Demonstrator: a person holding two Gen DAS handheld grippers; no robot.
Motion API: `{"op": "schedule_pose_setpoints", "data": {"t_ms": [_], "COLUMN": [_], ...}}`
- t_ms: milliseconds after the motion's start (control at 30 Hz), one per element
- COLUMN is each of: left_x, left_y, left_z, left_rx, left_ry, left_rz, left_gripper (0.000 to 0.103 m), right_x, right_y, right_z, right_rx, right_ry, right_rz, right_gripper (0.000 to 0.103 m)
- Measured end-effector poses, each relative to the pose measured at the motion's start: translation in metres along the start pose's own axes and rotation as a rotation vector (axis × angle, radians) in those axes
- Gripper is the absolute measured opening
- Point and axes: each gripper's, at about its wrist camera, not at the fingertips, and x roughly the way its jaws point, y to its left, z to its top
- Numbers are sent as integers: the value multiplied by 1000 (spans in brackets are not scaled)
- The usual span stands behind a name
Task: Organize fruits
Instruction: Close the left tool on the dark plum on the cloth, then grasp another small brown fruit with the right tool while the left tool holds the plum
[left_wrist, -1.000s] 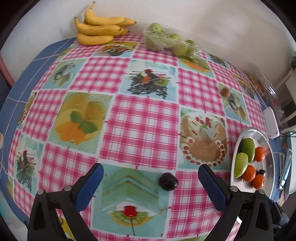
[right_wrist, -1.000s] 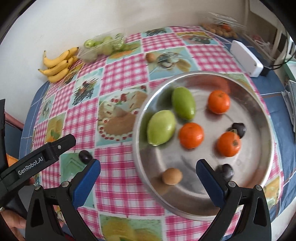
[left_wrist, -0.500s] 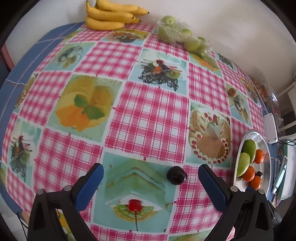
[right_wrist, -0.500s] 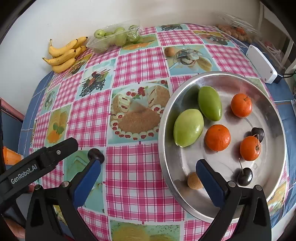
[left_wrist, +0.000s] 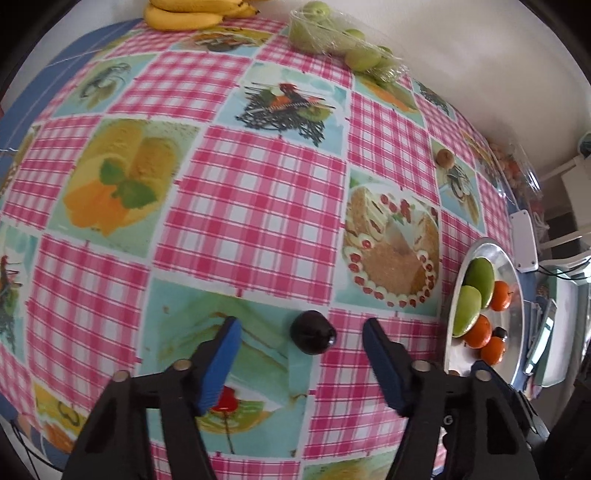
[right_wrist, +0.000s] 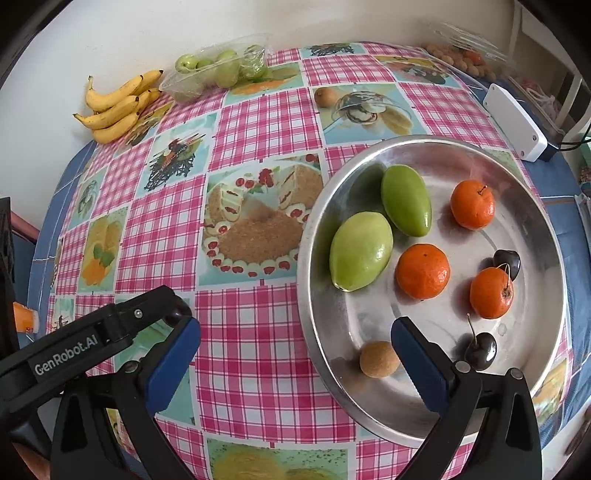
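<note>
1. Sitting loose on the counter (left_wrist: 258, 206), the dark cherry (left_wrist: 312, 332) lies straight ahead of the left claw (left_wrist: 301, 363), between its two blue fingers and a little nearer the right-hand one; neither finger touches it yet.
2. The left claw is partly spread, wide enough to pass either side of the cherry, and holds nothing.
3. The cherry is nearly round, so no long axis matters; a slight shift rightward to centre it looks sensible before closing.
4. The right claw (right_wrist: 295, 354) hangs wide open and empty over the near rim of the metal tray (right_wrist: 436, 417), which lies off to the right of the cherry and already carries two green mangoes, three tangerines, two cherries and a small brown fruit (right_wrist: 379, 359).
5. The left claw is clearly the nearer one for this pick.
</note>
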Motion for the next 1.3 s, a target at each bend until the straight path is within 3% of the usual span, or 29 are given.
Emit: {"op": "schedule_pose_setpoints", "data": {"t_ms": [133,333,867,1300], "left_x": [0,2,14,5], "left_y": [-5,-4,1,-7], "left_z": [1,4,4,17], "left_rx": [13,4,-32,-17], "left_ry": [-2,4,41,10], "left_rz": [-20,-41,-34,-65], "left_gripper": [46,36,31,30], "right_x": [-1,-4,-4,-21], "right_y": [1,3,-1,-13], "right_z": [0,0,0,12], "right_rx": [-5,-16,-13,41], "right_ry": [-4,-15,-13,-80], "right_rz": [-8,-17,-52,4], "right_gripper": [102,102,102,102]}}
